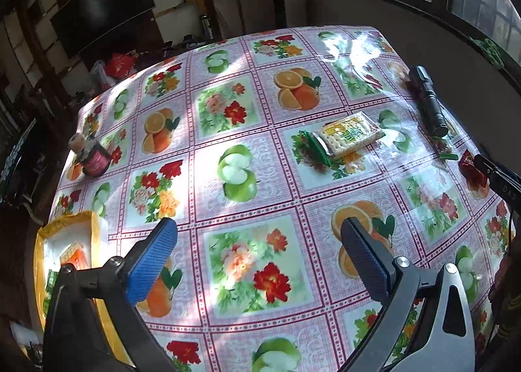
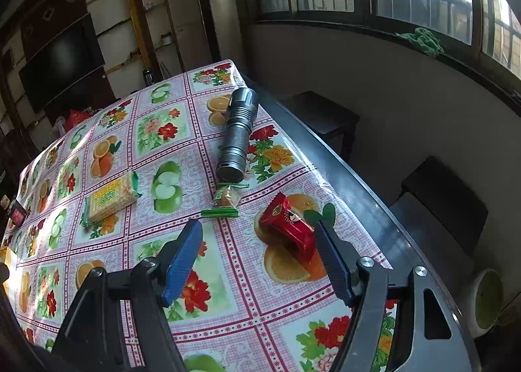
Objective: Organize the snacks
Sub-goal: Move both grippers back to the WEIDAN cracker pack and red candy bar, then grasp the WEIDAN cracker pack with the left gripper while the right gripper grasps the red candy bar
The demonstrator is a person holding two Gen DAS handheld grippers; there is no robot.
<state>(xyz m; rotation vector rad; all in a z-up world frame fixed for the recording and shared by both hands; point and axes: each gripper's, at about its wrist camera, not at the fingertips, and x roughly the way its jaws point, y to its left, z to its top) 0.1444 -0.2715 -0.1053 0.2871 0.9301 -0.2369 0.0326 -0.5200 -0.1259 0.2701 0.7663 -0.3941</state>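
A packet of crackers lies on the fruit-patterned tablecloth. A red snack packet lies near the table's right edge. A small green-wrapped candy sits between the two. My right gripper hovers open just short of the red packet, which lies close to the right finger, and the pads do not touch it. My left gripper is open and empty over the middle of the table, well short of the crackers. A tip of the right gripper shows at the left wrist view's right edge.
A yellow-rimmed box with packets inside sits at the table's left corner. A dark flashlight lies beyond the snacks. A dark jar stands at the left. Dark stools and a wall stand past the right table edge.
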